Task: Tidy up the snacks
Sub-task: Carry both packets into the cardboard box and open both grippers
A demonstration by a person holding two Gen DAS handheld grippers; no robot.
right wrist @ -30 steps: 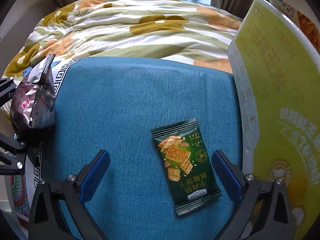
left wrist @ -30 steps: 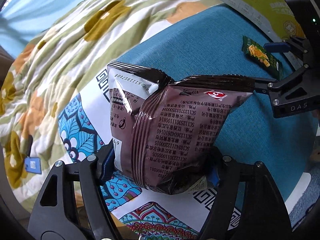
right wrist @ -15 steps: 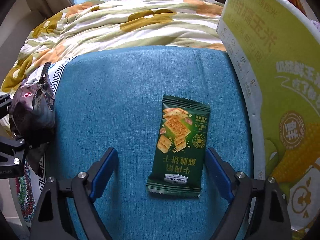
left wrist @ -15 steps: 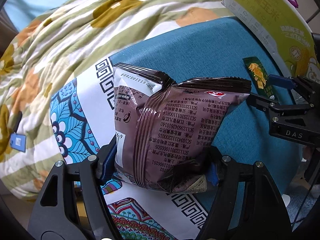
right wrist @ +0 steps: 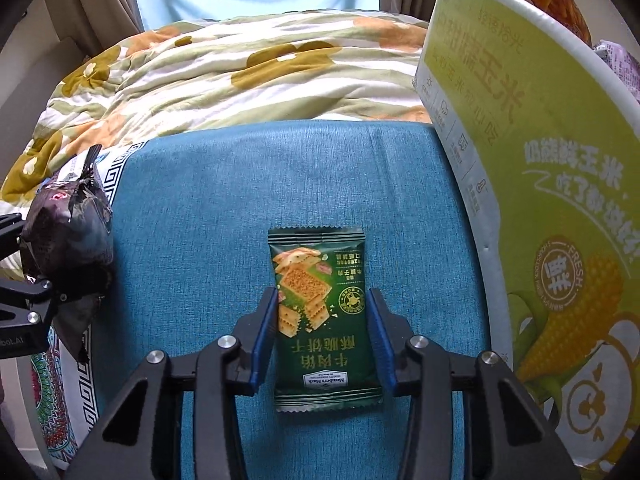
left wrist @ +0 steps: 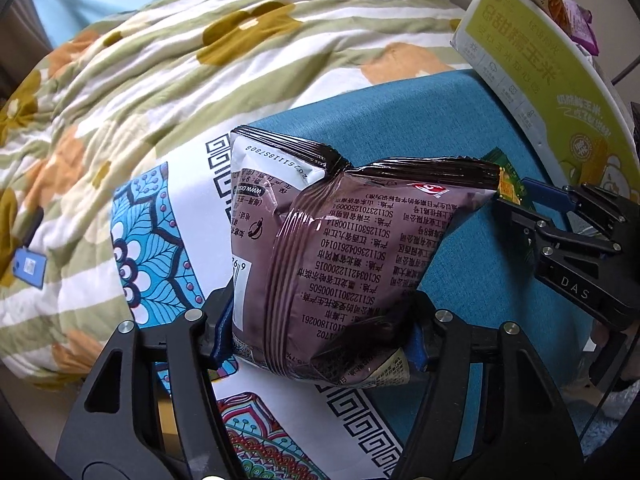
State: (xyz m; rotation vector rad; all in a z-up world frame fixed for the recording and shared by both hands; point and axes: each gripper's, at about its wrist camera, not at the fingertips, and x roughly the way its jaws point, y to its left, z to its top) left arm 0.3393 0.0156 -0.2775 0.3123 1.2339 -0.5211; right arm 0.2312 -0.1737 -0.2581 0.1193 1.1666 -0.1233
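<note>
The green cracker packet (right wrist: 325, 322) lies flat on the blue cushion (right wrist: 224, 208), nearest to the right wrist camera, with its long side pointing away. The right gripper (right wrist: 322, 330) is low over it, and its jaws stand apart, one blue pad on each long edge of the packet. The pads look very near the edges or just touching them; I cannot tell if they press already.

A little farther to the left, the left gripper (left wrist: 320, 344) has its jaws clamped on the lower part of the brown snack bag (left wrist: 336, 264), which is held upright above the patterned cloth (left wrist: 160, 232) and the cushion. On the right stands the yellow-green box (right wrist: 532, 208), and some other snacks already show above its far rim. Farthest is the flowered blanket (right wrist: 256, 64).

I judge that the next step is to close on the packet and carry it to the box. The packet is thin and flat, so the jaws could slide over it or only fold it, and the soft cushion may give way under the tips. The puffed brown bag is smooth, and a weak hold at its bottom could let it slip or tip. The two grippers are also near, so they could collide on the way to the box.
</note>
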